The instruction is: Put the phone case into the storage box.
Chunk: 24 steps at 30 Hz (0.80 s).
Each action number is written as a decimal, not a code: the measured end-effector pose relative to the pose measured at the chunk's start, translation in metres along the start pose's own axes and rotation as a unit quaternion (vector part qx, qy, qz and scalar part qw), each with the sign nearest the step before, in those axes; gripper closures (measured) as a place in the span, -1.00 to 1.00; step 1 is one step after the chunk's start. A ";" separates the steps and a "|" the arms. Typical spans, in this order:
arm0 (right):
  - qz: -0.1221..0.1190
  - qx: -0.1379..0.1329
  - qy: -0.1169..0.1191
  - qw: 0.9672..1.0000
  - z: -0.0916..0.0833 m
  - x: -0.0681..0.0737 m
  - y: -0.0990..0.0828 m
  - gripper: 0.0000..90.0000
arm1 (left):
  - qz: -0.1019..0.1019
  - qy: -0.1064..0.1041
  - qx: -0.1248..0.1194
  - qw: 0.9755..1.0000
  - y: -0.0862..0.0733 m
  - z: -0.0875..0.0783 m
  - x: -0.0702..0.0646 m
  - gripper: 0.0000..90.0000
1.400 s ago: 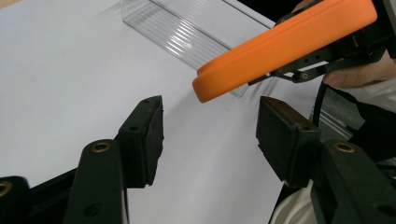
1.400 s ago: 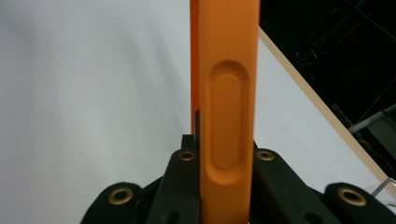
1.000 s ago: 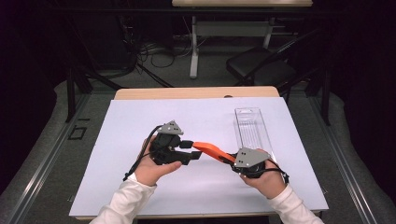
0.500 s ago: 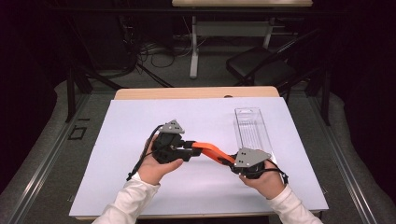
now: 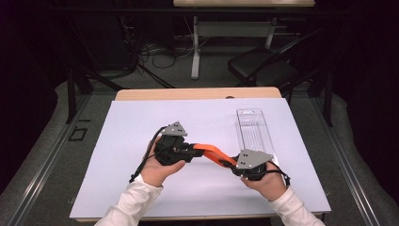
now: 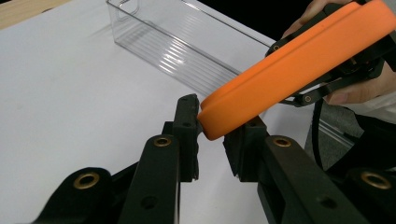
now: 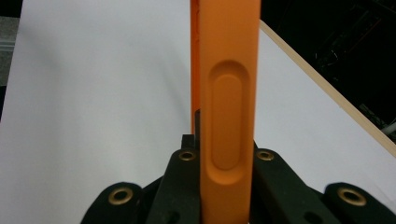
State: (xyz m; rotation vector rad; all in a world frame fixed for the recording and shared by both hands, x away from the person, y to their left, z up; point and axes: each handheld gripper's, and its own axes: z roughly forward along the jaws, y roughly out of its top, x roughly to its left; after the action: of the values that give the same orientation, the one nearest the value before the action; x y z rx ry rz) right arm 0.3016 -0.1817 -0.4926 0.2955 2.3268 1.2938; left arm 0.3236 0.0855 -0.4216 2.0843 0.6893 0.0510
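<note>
The right gripper [image 5: 234, 165] clamps the orange handle [image 5: 212, 153] above the table's middle, at nine o'clock from the clear bin [image 5: 254, 132]. The left gripper [image 6: 211, 135], its jaws just closing, pinches only the rounded tip; that shallow bite could slip off.

The orange bar [image 5: 212, 152] was long, flat and smooth with rounded ends and an oval recess on one face, held level above the table, spanning between both sets of jaws.
</note>
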 end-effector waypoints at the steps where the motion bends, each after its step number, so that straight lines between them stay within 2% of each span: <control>1: 0.000 0.000 0.000 1.000 0.000 0.000 0.000 0.94 | -0.002 0.000 -0.003 1.000 0.000 0.000 0.000 0.69; 6: 0.000 -0.001 0.001 1.000 0.000 0.000 0.000 0.94 | -0.015 0.003 -0.007 1.000 -0.002 0.000 -0.001 0.72; 24: -0.002 0.002 -0.002 1.000 0.000 0.000 0.000 0.93 | -0.024 -0.001 -0.016 1.000 -0.003 0.000 -0.001 0.77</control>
State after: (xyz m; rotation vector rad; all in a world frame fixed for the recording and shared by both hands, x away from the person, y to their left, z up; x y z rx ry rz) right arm 0.3016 -0.1818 -0.4927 0.2940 2.3256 1.2841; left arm 0.3212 0.0859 -0.4236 2.0357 0.7322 0.0333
